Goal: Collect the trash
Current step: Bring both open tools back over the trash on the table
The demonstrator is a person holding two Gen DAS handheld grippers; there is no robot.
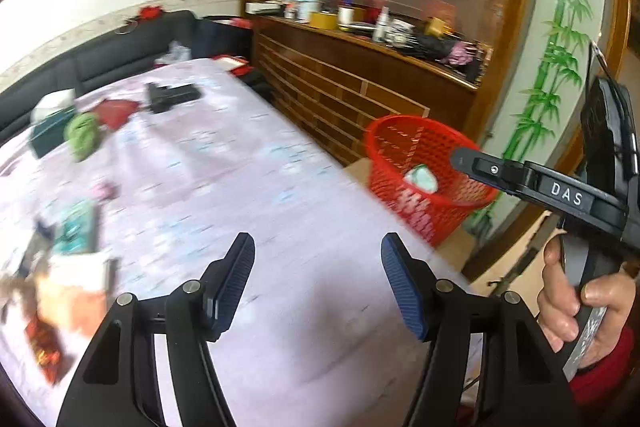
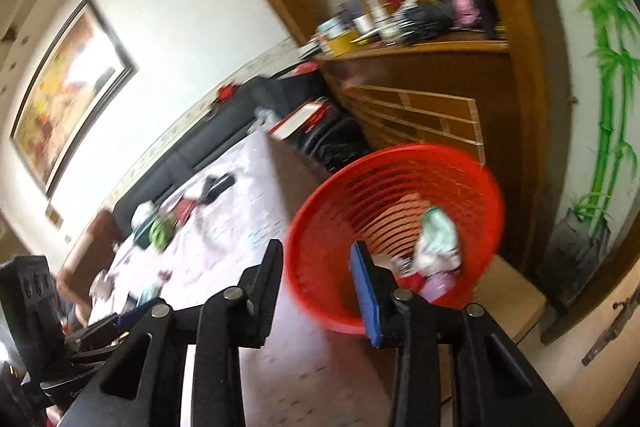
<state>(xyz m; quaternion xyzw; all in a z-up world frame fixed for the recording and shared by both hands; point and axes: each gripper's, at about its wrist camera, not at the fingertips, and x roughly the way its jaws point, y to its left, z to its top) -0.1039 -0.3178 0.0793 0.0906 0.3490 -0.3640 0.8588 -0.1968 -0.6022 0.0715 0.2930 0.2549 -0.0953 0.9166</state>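
Both my grippers are empty, so I judge I am between pieces: some trash is already in the red basket [image 2: 394, 187], and more waits on the tabletop [image 1: 240, 187].

My right gripper [image 2: 316, 259] hangs at the basket's near rim with its jaws apart and nothing between them. My left gripper [image 1: 318, 279] is over the tabletop edge beside the basket, jaws wide and empty too.

The basket is red plastic mesh, standing off the tabletop's corner, in front of the wooden cabinet [image 1: 340, 95]. Inside it lies a crumpled pale green-and-white wad [image 2: 438, 239] with smaller scraps under it.

Away from the basket, across the tabletop, sit a crumpled green thing [image 1: 82, 135] and blurred wrappers [image 1: 68, 267].

Next I should swing one gripper back from the basket, settle over a wrapper, and close on it squarely.
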